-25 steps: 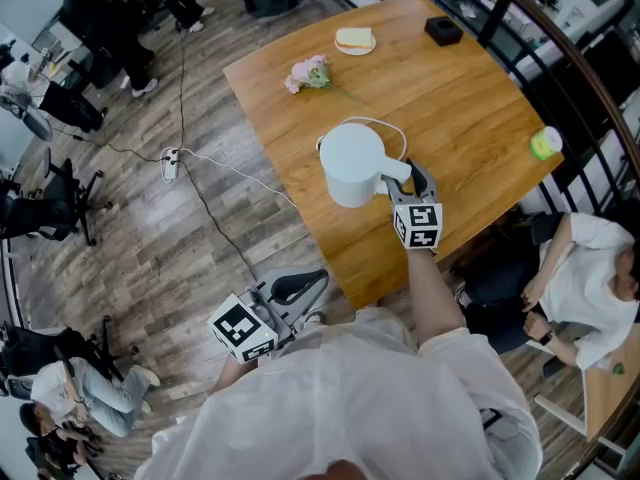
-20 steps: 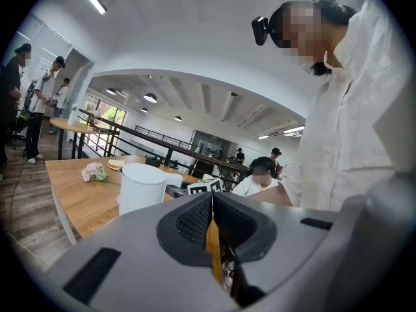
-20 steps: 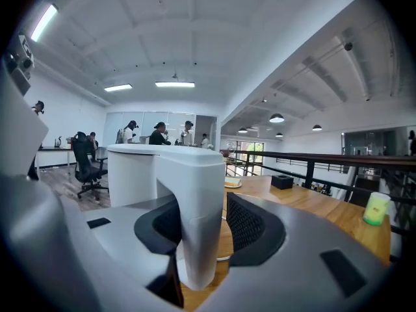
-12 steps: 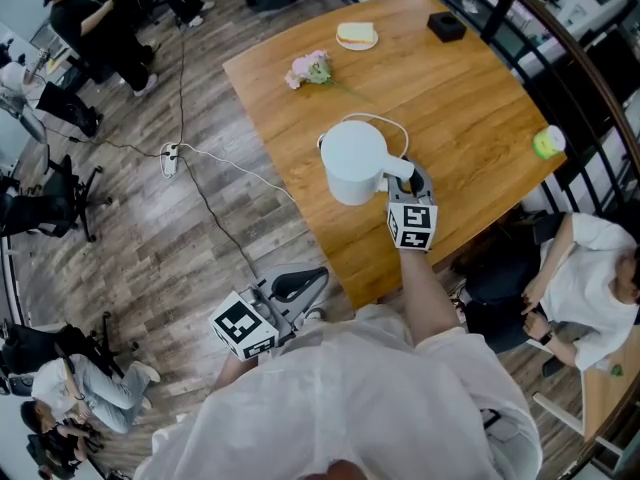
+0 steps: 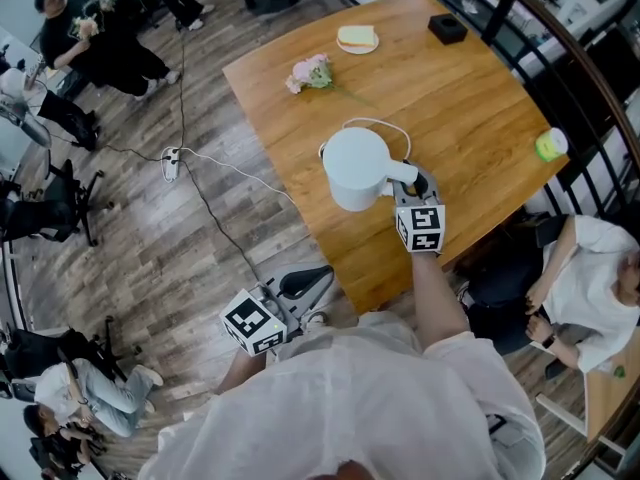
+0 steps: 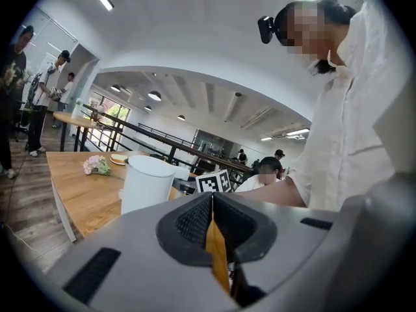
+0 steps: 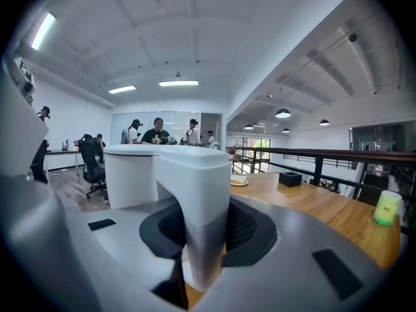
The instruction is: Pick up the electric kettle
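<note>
Electric kettle [image 5: 354, 168] on table [image 5: 470, 108], flowers [image 5: 310, 72] and plate [image 5: 357, 51] beyond.

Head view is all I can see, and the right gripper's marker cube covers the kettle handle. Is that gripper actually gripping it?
Observer: Yes. In the right gripper view the right gripper has just been closing, and its pads press on both sides of the handle of the electric kettle.
Operator: And the left gripper, is it holding anything?
Observer: No. The left gripper view shows the left gripper with its jaws together and nothing between them.
</note>
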A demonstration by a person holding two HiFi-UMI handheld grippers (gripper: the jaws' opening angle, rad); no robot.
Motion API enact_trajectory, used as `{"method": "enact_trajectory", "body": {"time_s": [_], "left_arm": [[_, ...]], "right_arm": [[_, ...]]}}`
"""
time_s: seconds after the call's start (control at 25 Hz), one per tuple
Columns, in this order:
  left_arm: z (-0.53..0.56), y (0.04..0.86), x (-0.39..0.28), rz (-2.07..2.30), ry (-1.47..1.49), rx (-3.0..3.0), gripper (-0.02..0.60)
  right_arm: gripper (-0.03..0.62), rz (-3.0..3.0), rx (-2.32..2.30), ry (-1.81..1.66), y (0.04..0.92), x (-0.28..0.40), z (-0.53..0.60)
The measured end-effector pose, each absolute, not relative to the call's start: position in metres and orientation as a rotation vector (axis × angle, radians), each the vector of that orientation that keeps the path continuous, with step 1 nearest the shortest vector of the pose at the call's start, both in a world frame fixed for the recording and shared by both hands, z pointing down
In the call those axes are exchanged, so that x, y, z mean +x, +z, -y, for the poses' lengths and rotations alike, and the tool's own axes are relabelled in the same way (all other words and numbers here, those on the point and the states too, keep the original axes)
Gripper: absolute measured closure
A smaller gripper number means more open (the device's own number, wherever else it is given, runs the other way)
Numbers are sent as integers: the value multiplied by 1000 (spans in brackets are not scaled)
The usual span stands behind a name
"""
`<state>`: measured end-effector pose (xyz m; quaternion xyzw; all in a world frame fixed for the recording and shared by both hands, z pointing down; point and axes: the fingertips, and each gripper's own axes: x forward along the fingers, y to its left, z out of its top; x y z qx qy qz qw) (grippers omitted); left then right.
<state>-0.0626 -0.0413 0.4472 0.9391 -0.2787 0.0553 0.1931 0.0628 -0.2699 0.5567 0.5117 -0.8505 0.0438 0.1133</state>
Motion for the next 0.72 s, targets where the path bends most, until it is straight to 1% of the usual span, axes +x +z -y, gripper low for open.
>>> {"method": "enact_trajectory", "body": {"time_s": [0.32, 0.6, 0.72], "left_arm": [[66, 480, -71, 838, 175, 2639, 572], [108, 512, -83, 910, 292, 2774, 569], [126, 523, -88, 940, 332, 2780, 540]], "right_arm": [[496, 2499, 1457, 148, 558, 64, 268], [496, 2502, 1413, 163, 559, 62, 269], [496, 2506, 1406, 164, 558, 60, 269]]}}
